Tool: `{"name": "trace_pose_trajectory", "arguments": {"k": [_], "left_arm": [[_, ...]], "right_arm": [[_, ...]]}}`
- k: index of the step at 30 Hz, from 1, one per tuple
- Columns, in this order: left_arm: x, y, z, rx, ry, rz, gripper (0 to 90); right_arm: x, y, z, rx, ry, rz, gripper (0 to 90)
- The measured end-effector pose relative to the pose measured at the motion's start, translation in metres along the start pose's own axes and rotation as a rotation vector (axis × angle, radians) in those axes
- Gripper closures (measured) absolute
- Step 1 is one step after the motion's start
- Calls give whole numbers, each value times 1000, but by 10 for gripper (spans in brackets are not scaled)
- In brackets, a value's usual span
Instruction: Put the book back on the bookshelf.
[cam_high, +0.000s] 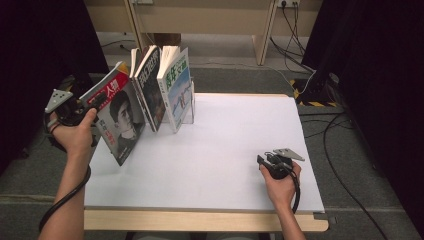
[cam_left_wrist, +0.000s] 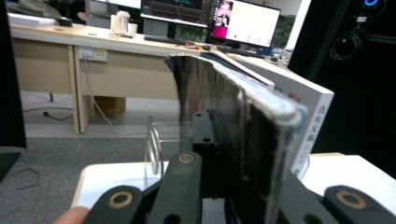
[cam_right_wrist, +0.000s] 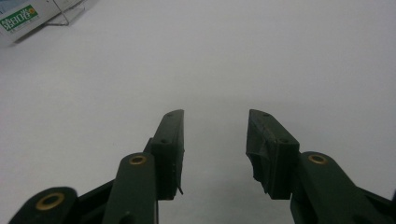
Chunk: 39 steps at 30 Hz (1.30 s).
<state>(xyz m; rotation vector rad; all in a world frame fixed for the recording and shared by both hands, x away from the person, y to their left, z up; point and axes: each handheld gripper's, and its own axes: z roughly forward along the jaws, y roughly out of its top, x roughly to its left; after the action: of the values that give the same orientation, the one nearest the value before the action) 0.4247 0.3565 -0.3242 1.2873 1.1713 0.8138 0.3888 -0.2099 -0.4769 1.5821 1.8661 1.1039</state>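
**At the table's left edge: magazine gripped, ready to lift**

Left gripper (cam_high: 92, 102) has its fingers clamped on the portrait magazine (cam_high: 120, 120), which leans against the upright books (cam_high: 162, 87). Best to lift it straight and slowly so those books stay standing. Right gripper (cam_high: 262, 161) rests released on the white table (cam_high: 225, 150); desks and monitors stand behind.

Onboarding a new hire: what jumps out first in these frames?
The row of books leaning at the white table's far left corner, with the left gripper shut on the red-topped magazine at the row's left end. The blue-covered book stands at the right end. The right gripper rests open near the front right.
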Motion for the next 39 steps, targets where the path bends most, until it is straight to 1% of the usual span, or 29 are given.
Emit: {"name": "trace_pose_trajectory", "arguments": {"k": [2, 5, 6, 10, 13, 20, 25, 30, 34, 36, 39], "left_arm": [[1, 2, 0, -11, 13, 6, 862], [2, 7, 3, -18, 20, 16, 862], [2, 8, 4, -21, 15, 15, 862], [-3, 14, 7, -32, 4, 25, 862], [-5, 17, 9, -36, -3, 24, 862], [-11, 19, 19, -31, -24, 28, 862], [-12, 21, 27, -35, -28, 30, 862], [-12, 23, 33, -42, -29, 35, 862], [-10, 23, 42, -56, -27, 38, 861], [-9, 23, 45, -51, -25, 38, 861], [-7, 22, 52, -38, -10, 40, 861]], "right_arm": [[0, 0, 0, 0, 1, -4, 574], [1, 0, 0, -1, 1, -1, 574], [1, 0, 1, -2, 3, -7, 574], [1, 0, 1, -3, 3, -3, 574], [1, 0, 1, -3, 4, -3, 574], [0, 0, 1, -2, 4, 1, 574], [0, 0, 1, 0, 2, -2, 574], [-1, 0, 1, 1, 2, 3, 574], [0, 0, 1, 0, 2, 2, 574], [-1, 0, 1, -2, 2, 3, 575], [-1, 0, 1, -2, 1, 3, 575]]}}
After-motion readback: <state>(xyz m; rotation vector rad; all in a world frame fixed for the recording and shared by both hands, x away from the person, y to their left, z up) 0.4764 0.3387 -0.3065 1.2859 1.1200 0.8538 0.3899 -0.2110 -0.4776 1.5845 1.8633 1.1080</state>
